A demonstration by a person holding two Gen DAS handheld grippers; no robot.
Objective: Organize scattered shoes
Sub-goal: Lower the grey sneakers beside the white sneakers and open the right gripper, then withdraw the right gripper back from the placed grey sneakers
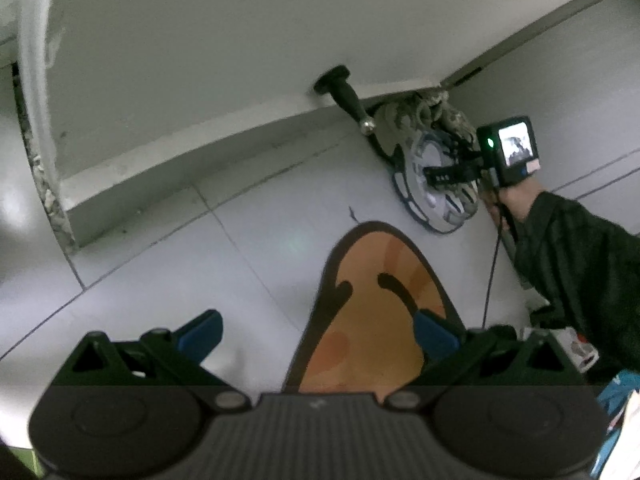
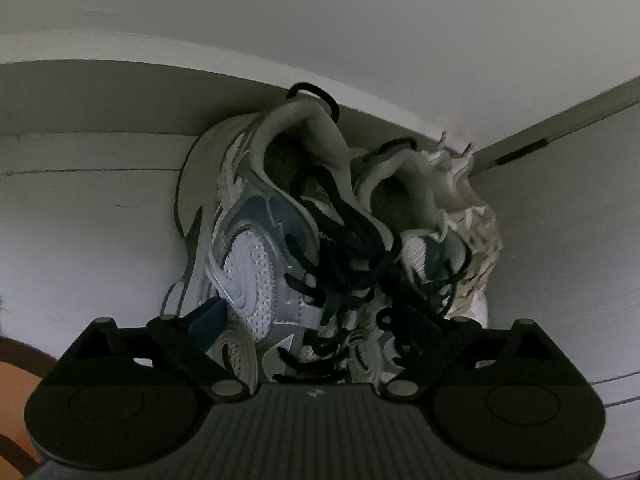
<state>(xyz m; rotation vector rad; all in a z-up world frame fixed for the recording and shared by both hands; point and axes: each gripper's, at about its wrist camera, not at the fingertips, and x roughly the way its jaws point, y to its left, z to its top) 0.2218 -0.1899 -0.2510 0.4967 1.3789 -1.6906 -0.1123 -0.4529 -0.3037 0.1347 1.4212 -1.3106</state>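
A pair of white, grey and blue sneakers with black laces stands in the corner against the wall; the left sneaker (image 2: pixel 248 264) and the right sneaker (image 2: pixel 420 208) lie side by side. My right gripper (image 2: pixel 324 316) straddles their front ends with jaws wide, and I see no pad pressing on them. Its left blue pad (image 2: pixel 208 316) sits beside the left sneaker, while laces hide the right finger. The left wrist view shows that gripper (image 1: pixel 444 176) over a sneaker (image 1: pixel 428 196) on the floor. My left gripper (image 1: pixel 318 334) hangs open and empty over an orange mat (image 1: pixel 372 272).
A cream, spiky-textured thing (image 2: pixel 476 216) is wedged behind the right sneaker in the corner. A black door stop (image 1: pixel 344 92) juts from the white wall's base. A hand and dark sleeve (image 1: pixel 580 260) hold the right gripper. Light floor tiles (image 1: pixel 180 260) spread left of the mat.
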